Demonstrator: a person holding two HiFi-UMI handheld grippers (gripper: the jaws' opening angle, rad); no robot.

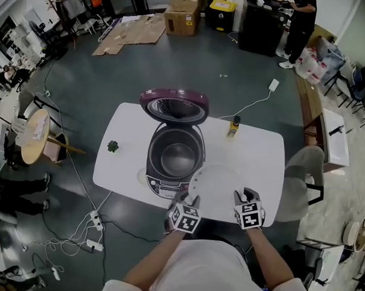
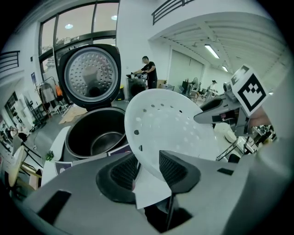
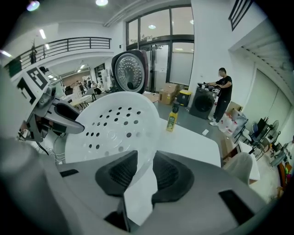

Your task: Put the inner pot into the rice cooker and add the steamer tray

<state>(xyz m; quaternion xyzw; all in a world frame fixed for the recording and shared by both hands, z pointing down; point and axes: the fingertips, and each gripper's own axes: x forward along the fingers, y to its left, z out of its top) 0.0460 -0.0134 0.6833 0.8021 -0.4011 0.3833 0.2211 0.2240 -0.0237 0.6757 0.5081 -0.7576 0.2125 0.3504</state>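
Observation:
The rice cooker (image 1: pixel 171 172) stands on the white table (image 1: pixel 261 156) with its purple lid (image 1: pixel 173 106) swung up. The dark inner pot (image 1: pixel 178 155) sits inside it, also visible as the pot (image 2: pixel 98 137) in the left gripper view. I hold the white perforated steamer tray (image 1: pixel 217 181) above the table's near edge, just right of the cooker. My left gripper (image 1: pixel 188 200) is shut on the tray's left rim (image 2: pixel 170 124). My right gripper (image 1: pixel 245 197) is shut on its right rim (image 3: pixel 115 124). Both pairs of pads press on the thin rim.
A yellow bottle (image 1: pixel 233 126) stands on the table right of the cooker. A small green item (image 1: pixel 113 146) lies at the table's left. A pale chair (image 1: pixel 302 179) stands at the right end. Cables and a power strip (image 1: pixel 92 227) run over the floor at left.

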